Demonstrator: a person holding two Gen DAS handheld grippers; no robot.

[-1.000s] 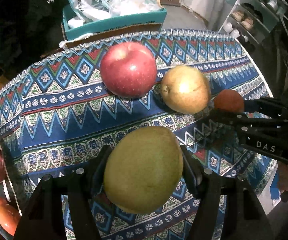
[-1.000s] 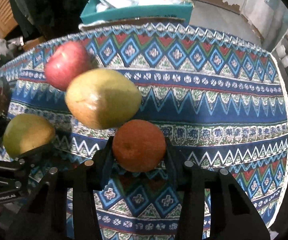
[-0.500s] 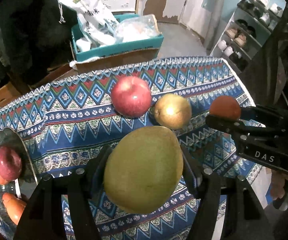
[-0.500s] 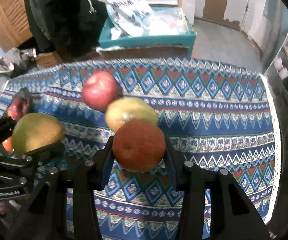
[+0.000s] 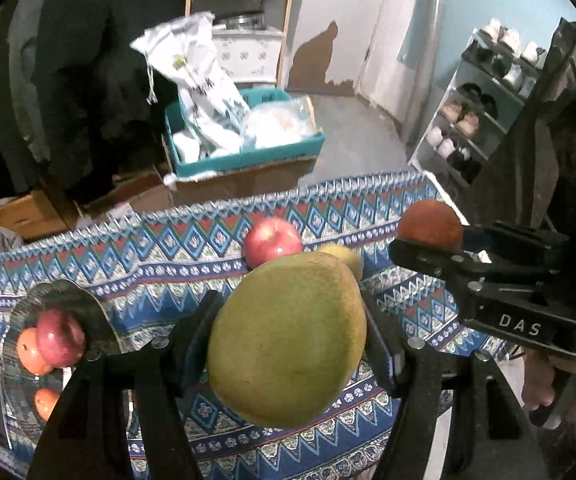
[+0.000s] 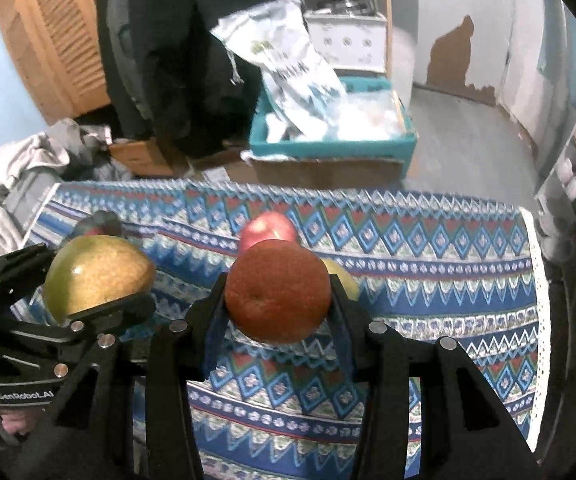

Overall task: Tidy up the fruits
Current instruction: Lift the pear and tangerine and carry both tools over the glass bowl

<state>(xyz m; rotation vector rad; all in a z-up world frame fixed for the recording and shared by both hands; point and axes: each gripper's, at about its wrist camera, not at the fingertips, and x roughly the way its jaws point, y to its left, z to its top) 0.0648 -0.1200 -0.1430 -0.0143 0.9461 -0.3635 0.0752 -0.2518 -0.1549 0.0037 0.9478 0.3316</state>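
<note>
My left gripper is shut on a large green pear and holds it high above the patterned tablecloth. My right gripper is shut on an orange, also held above the cloth; it shows at the right in the left wrist view. A red apple and a yellow pear lie on the cloth behind, the pear mostly hidden. A silver plate at the left holds a red apple and orange fruits.
A teal box with plastic bags stands on the floor beyond the table's far edge. A shoe rack is at the right. Dark clothing hangs at the back left.
Both grippers have lifted up and back from the table with their fruits, so the apple and yellow pear look smaller and farther. The plate has come further into view at the left.
</note>
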